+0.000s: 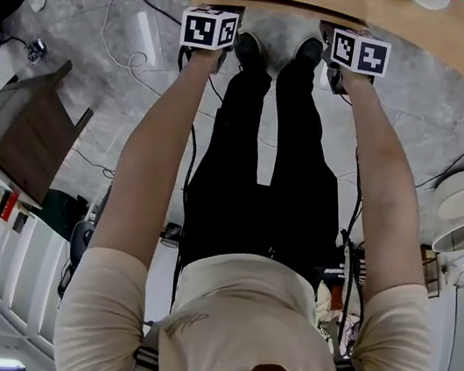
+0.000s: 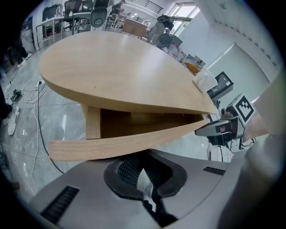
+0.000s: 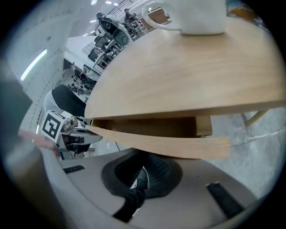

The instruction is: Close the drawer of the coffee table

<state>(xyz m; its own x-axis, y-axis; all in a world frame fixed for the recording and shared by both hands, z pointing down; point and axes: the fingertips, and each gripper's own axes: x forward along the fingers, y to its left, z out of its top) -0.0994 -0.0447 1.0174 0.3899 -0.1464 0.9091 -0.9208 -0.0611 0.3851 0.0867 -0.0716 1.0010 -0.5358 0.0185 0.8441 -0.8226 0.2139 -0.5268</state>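
Coffee table (image 2: pixel 120 67): oval light-wood top. It fills the upper half of both gripper views and runs along the top edge of the head view.

Drawer (image 2: pixel 118 146): set under the tabletop, with a curved front panel. It is partly open; the panel stands clear of the carcass, with a dark gap and the side wall showing behind it.

Left gripper (image 2: pixel 142 172): jaws brought together, nothing between them. The tips are at the panel's face toward its left part and appear to touch it.

Right gripper (image 3: pixel 142 173): jaws likewise together and empty. The tips are at the panel toward its right part, well apart from the left gripper.

Cup (image 3: pixel 196 15): white, standing on the tabletop near the right end, clear of the work.

Step in hand (judged): both grippers are placed for the push. The drawer is not yet home.

Next move calls for (judged): an even, straight push from both sides. The panel must travel square and not rack on its runners. Stop when the panel sits flush under the top.

Risk (judged): closed tips may slip off the curved face if pressed at an angle.
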